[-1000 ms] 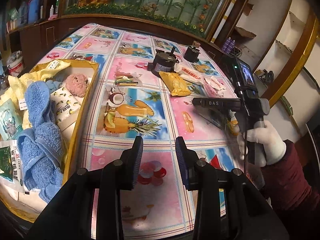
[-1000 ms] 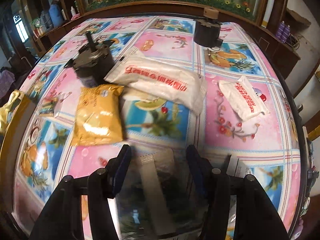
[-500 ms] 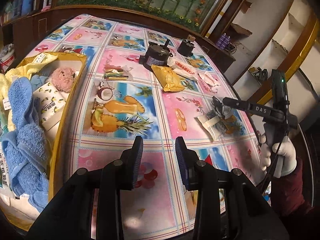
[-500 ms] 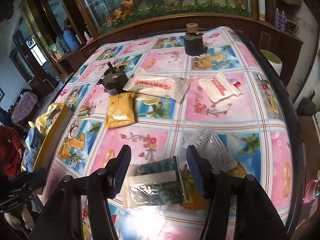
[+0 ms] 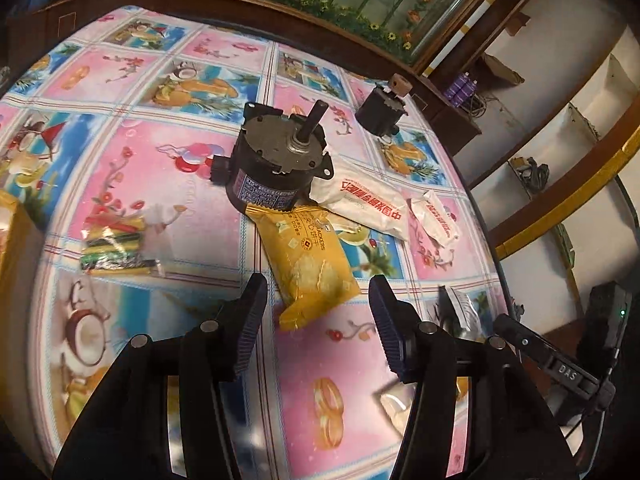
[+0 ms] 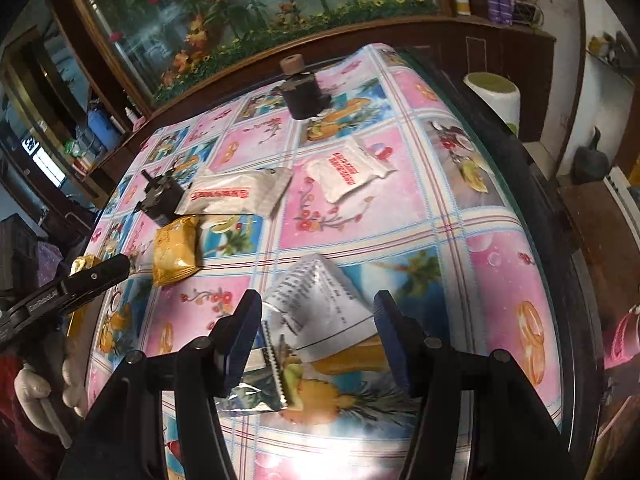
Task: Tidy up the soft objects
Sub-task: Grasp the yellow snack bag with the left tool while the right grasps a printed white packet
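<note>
A yellow cracker packet [image 5: 310,264] lies on the fruit-print tablecloth, just ahead of my left gripper [image 5: 318,316], which is open and empty with the packet's near end between its fingers. The packet also shows in the right wrist view [image 6: 176,250]. Two white packets [image 5: 368,204] [image 5: 436,220] lie beyond it. My right gripper [image 6: 318,332] is open and empty over a silver printed pouch [image 6: 320,304] and a clear-fronted packet [image 6: 260,384]. A small packet of coloured strips [image 5: 116,250] lies at the left.
A black motor with a shaft [image 5: 276,164] stands right behind the yellow packet, touching it. A smaller dark motor [image 5: 382,110] stands further back. A yellow box edge [image 5: 12,224] shows at far left. The table's dark rim [image 6: 540,208] runs along the right.
My left gripper moved forward and right to the yellow packet and its jaws widened. My right gripper pulled back and turned, with the silver pouch now between its fingers.
</note>
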`<state>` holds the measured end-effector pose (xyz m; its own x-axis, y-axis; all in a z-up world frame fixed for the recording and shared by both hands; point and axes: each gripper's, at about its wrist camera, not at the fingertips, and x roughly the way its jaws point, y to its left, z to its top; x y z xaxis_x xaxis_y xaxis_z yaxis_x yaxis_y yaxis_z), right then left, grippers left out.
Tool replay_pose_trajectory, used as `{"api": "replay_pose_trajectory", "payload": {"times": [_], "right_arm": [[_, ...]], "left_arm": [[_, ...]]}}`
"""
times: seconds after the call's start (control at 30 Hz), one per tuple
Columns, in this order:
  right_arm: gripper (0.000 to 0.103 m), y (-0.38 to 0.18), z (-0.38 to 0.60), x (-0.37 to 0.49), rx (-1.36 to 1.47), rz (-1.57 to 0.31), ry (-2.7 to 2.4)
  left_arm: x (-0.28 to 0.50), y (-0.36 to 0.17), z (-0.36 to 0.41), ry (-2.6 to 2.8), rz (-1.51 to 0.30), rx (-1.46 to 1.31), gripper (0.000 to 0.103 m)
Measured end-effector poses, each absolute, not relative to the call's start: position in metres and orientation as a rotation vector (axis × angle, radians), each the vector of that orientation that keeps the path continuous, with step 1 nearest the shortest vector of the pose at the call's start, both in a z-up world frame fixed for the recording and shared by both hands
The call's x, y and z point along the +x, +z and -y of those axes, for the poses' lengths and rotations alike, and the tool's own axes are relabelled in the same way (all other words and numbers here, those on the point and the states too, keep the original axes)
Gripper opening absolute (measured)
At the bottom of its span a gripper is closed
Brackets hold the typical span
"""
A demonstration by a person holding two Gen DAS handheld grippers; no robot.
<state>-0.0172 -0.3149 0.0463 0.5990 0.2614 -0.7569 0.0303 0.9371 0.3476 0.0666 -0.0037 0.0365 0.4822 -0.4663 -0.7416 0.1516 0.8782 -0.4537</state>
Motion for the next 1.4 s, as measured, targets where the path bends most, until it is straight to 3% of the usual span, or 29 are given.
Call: {"api": "replay_pose_trajectory", "payload": {"times": [0.17,0.23,0.33,0.57,0.6,0.63,0.73,0.8,0.87,1.07,1.4], "right_arm": [[0.059,0.035,0.332,-0.007,0.488,-0.949,0.141],[0.059,0.033,0.325,-0.001,0.488,-0.957,0.147],[0.06,0.031,0.307,0.007,0.422,-0.965,0.168],[0.067,0.023,0.271,0.014,0.247,-0.999,0.21],[0.067,0.023,0.268,0.013,0.222,-0.995,0.207],[0.067,0.023,0.265,0.013,0.204,-0.993,0.208],[0.066,0.022,0.257,0.008,0.145,-0.986,0.209],[0.058,0.022,0.256,0.005,0.138,-0.976,0.207],[0.041,0.023,0.263,0.004,0.187,-0.972,0.222],[0.027,0.031,0.268,-0.01,0.249,-0.95,0.244],[0.024,0.079,0.256,-0.044,0.277,-0.849,0.301]], "left_arm": [[0.087,0.017,0.022,-0.402,-1.017,-0.342,0.055],[0.088,0.02,0.027,-0.38,-0.985,-0.309,0.067],[0.091,0.02,0.038,-0.355,-0.978,-0.242,0.071],[0.084,0.016,0.07,-0.28,-0.96,-0.001,0.071],[0.084,0.015,0.069,-0.277,-0.954,-0.008,0.066],[0.083,0.016,0.068,-0.282,-0.946,-0.019,0.05],[0.082,0.017,0.061,-0.311,-0.95,-0.052,0.043],[0.079,0.019,0.057,-0.319,-0.952,-0.069,0.04],[0.076,0.021,0.05,-0.329,-0.956,-0.099,0.039],[0.051,0.038,0.033,-0.357,-0.931,-0.166,0.039],[-0.012,0.091,-0.028,-0.389,-0.819,-0.303,0.039]]}}
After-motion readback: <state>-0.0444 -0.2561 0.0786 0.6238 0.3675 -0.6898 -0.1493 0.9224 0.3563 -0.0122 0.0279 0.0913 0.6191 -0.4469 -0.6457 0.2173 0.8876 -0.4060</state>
